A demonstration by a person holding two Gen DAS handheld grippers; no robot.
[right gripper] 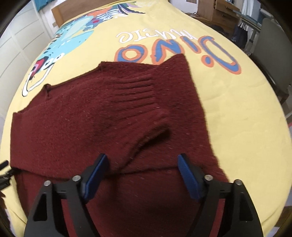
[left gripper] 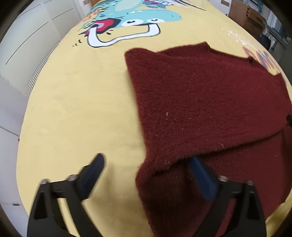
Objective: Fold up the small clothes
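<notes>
A dark red knitted sweater (left gripper: 200, 102) lies partly folded on a yellow dinosaur-print bed cover (left gripper: 78, 109). My left gripper (left gripper: 146, 164) is open at the sweater's near left corner; its right finger (left gripper: 200, 178) is tucked under the folded top layer, its left finger (left gripper: 94, 167) is over bare cover. In the right wrist view the sweater (right gripper: 91, 124) has a ribbed cuff (right gripper: 138, 94) folded across its middle. My right gripper (right gripper: 142, 167) is open, wide apart just above the folded edge, holding nothing.
White cupboard doors (left gripper: 27, 36) stand left of the bed. Cardboard boxes (left gripper: 248, 16) and shelving sit at the far right. A grey chair (right gripper: 273, 60) stands by the bed's right side. The other gripper's tip (right gripper: 4, 173) shows at the left edge.
</notes>
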